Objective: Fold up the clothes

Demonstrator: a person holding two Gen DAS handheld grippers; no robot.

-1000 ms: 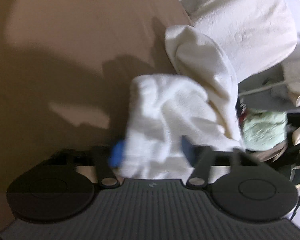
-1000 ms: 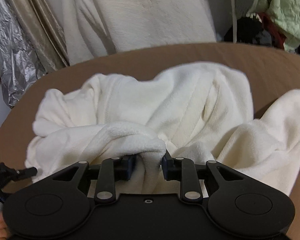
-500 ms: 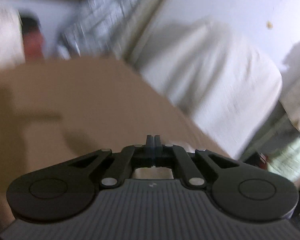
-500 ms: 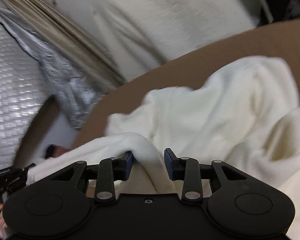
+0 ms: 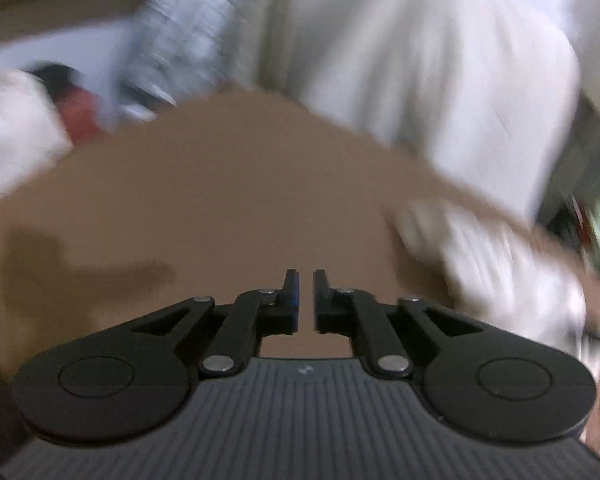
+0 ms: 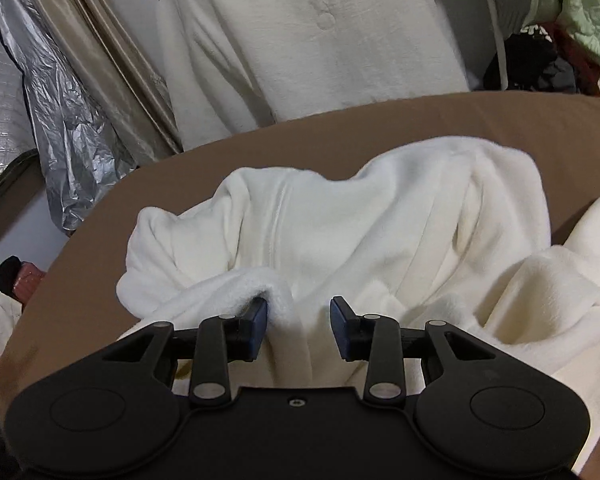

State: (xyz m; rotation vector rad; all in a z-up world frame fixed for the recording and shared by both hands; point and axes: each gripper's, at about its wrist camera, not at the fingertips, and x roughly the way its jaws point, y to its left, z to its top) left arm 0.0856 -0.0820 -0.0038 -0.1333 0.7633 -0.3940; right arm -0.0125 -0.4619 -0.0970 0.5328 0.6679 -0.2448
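A white fleece garment (image 6: 380, 232) lies crumpled on the brown bed surface (image 6: 380, 120). My right gripper (image 6: 299, 308) hovers low over its near edge. A raised fold lies between the jaws, resting against the left finger (image 6: 256, 316), and the right pad stands clear of the cloth. In the blurred left wrist view, my left gripper (image 5: 306, 280) is up over the bare brown surface (image 5: 220, 200). Its jaws are opening, a narrow gap shows, and nothing is between them. Part of the white garment (image 5: 500, 264) appears to its right.
A large cream cushion (image 6: 320, 40) leans behind the bed. A crinkled silver sheet (image 6: 60, 120) and beige curtain hang at the left. A green quilt (image 6: 580, 8) and dark clothes (image 6: 532, 60) are piled at the far right. A pink object (image 6: 24, 280) sits beyond the left edge.
My left gripper let go of the white cloth, rose away from it, closed, and now shows a small gap. The right jaws spread wider around the fold they pinched.
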